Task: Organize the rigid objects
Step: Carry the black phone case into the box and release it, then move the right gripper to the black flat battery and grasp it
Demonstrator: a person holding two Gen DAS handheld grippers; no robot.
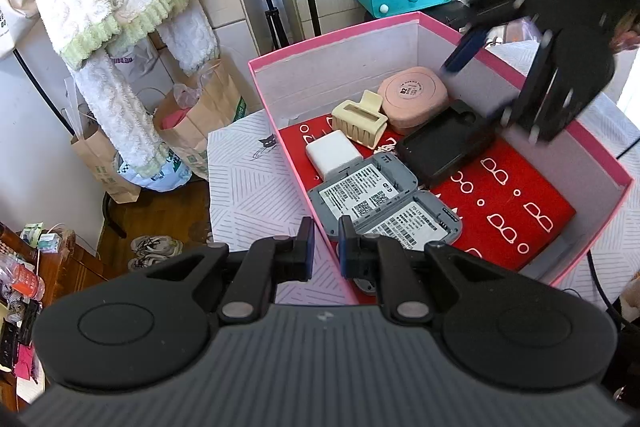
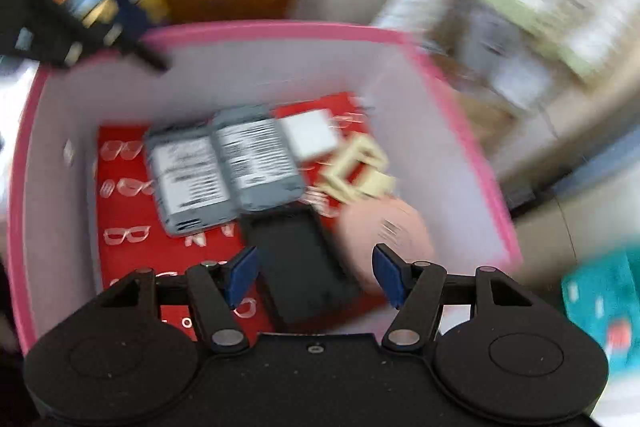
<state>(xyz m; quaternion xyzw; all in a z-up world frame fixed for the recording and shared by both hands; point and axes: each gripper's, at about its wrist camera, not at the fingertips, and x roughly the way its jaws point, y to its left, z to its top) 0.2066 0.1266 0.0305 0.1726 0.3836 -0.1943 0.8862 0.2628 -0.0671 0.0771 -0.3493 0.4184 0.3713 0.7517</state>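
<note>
The pink compact [image 1: 413,98] carried a round sticker reading "B2" above smaller print too fine to read. The two grey router-like devices [image 1: 362,189] lay label side up, their white stickers showing barcodes, QR codes and tiny illegible text. A brown paper bag [image 1: 208,115] on the floor bore green lettering that could not be made out.

The left hand-held gripper [image 1: 326,247] hovered at the near rim of the pink box [image 1: 600,163], its blue pads a narrow gap apart, straddling the box wall and holding nothing. The right hand-held gripper [image 2: 314,277] reached over the box from the far side, tilted downward, its jaws spread wide and empty above the black case [image 2: 304,267]; its view was motion-blurred.

All the rigid objects sat inside the box on a red sheet [image 1: 508,203] printed with white spectacles. The white charger block [image 1: 334,153] lay just beside the cream hair claw [image 1: 360,121], which touched the compact. The black case lay between the compact and the grey devices. The box stood on a desk covered with a white line-patterned cloth [image 1: 248,187].
</note>
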